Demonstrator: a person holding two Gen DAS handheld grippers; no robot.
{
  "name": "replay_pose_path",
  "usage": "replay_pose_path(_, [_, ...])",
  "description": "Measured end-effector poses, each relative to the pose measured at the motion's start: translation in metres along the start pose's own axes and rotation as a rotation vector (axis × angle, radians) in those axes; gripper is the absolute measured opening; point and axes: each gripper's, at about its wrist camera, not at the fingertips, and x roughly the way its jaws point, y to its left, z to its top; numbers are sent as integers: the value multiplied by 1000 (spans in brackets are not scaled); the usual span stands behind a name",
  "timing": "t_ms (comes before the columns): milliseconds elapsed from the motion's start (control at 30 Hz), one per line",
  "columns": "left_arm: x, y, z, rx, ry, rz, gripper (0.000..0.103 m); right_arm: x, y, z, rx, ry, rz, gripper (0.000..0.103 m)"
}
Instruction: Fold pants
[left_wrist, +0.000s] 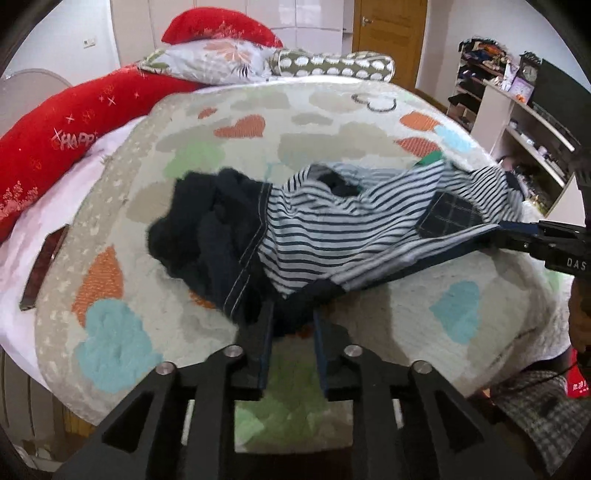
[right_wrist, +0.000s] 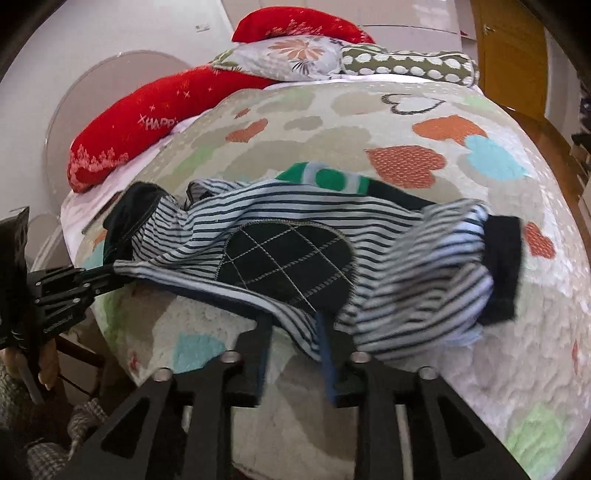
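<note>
Left wrist view, one striped pants (left_wrist: 332, 229), two tongs (left_wrist: 291, 314) (right_wrist: 291, 325) both clamping its edge

Striped pants (right_wrist: 295, 236) hang over the quilt (right_wrist: 443, 369), pinched by both grippers' jaws

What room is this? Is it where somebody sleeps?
Most likely a bedroom. The striped pants with a dark quilted patch lie on a bed under a pale quilt with coloured hearts; red and floral pillows sit at its far end, and white shelves hold household clutter.
</note>
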Motion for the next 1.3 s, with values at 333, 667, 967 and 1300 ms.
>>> replay_pose_path(333, [-19, 28, 48, -136, -110, -63, 38, -68, -73, 0, 201, -186, -179, 50])
replay_pose_path(667, [80, 62, 63, -248, 9, 150, 31, -12, -79, 48, 138, -74, -215, 13])
replay_pose_path(967, [81, 61, 50, -276, -64, 222, 29, -31, -131, 40, 373, -163, -201, 16])
replay_pose_path(1300, [80, 59, 49, -251, -81, 214, 29, 2, -125, 27, 414, -94, -29, 51])
